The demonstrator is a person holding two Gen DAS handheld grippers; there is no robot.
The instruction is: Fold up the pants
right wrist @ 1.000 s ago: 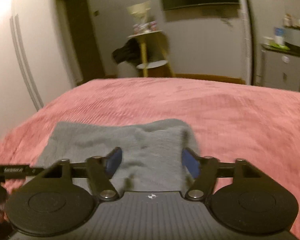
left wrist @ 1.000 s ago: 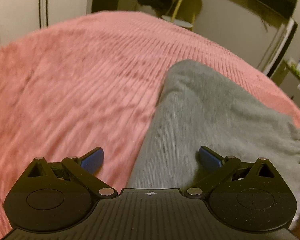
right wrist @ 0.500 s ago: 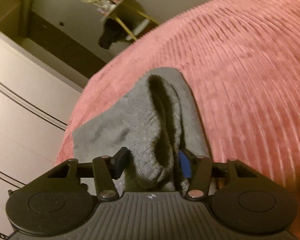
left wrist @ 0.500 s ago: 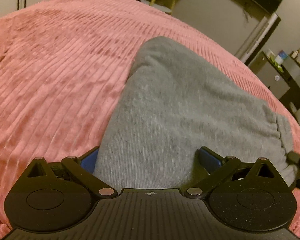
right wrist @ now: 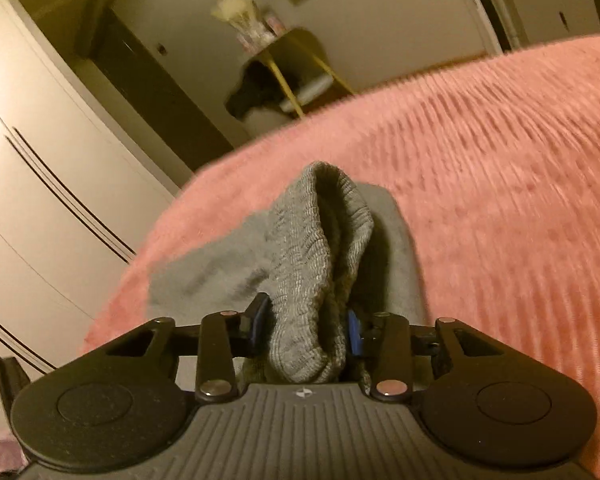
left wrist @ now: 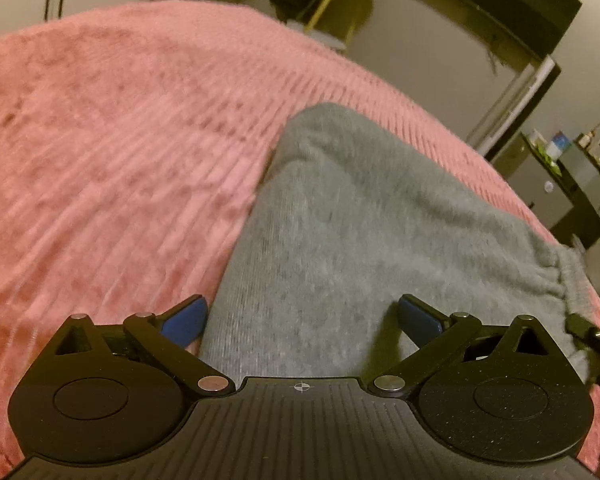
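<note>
Pink ribbed bedspread (left wrist: pixel 120 152), bedrm, dim

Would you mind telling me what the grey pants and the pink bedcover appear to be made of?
Grey pants: soft matte knit, probably cotton fleece; the ribbed cuff shows knit rows. Pink bedcover: plush, fuzzy ribbed fabric, possibly chenille or fleece; raised parallel ridges.

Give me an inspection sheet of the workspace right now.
Surface: pink ribbed bedspread.
Job's things: grey pants lying on it, ribbed cuff bunched up.
Clutter: nothing seen on the bed.
Grippers: left gripper open over the pants; right gripper closing, pads on the cuff.
Cables: nothing seen.
Surroundings: white wardrobe, side table with a dark item hanging, cabinet with bottles.
</note>
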